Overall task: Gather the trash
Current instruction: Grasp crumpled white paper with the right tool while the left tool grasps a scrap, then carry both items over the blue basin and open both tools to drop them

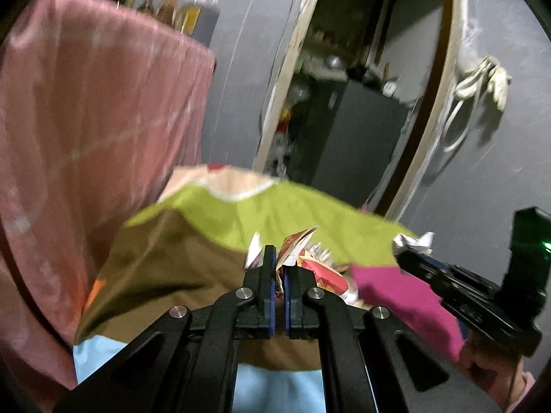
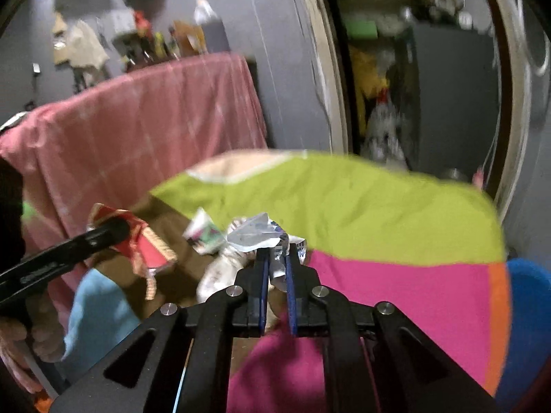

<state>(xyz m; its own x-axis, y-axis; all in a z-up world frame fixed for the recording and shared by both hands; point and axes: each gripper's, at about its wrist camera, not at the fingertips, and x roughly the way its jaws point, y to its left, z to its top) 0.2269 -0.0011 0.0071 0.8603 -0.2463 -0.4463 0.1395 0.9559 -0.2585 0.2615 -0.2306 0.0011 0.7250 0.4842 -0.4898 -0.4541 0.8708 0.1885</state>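
Left wrist view shows my left gripper (image 1: 279, 268) clamped on a red wrapper (image 1: 322, 275), jaws nearly touching with the foil edge pinched between the blue pads (image 1: 273, 277); I take it by the edge because the thing is thin and crumpled, and an edge is all that a narrow bite can keep. The wrapper hangs beside the jaws above the quilt (image 1: 275, 213), clear of the cloth as far as I can tell. In the same view my right gripper (image 1: 411, 253) comes in from the right with a white scrap (image 1: 413, 241) at its tip.

Right wrist view confirms it: the right gripper (image 2: 277, 258) is closed on that white wrapper (image 2: 256, 234), a silvery fold caught between the pads and the rest fanning out above them; the left gripper (image 2: 113, 230) reaches in from the left, holding the red wrapper (image 2: 144, 244). One more printed wrapper (image 2: 206, 232) and a pale crumpled one (image 2: 220, 272) lie on the quilt (image 2: 344, 206) between the two grippers, near the brown patch; those remain to be gathered.

Both grippers point down at a slant, which suits picking from a soft bed. I judge the pieces secured and the carrying-off due next; I see no bin in either view, so where they go I cannot say. Blur softens the details.
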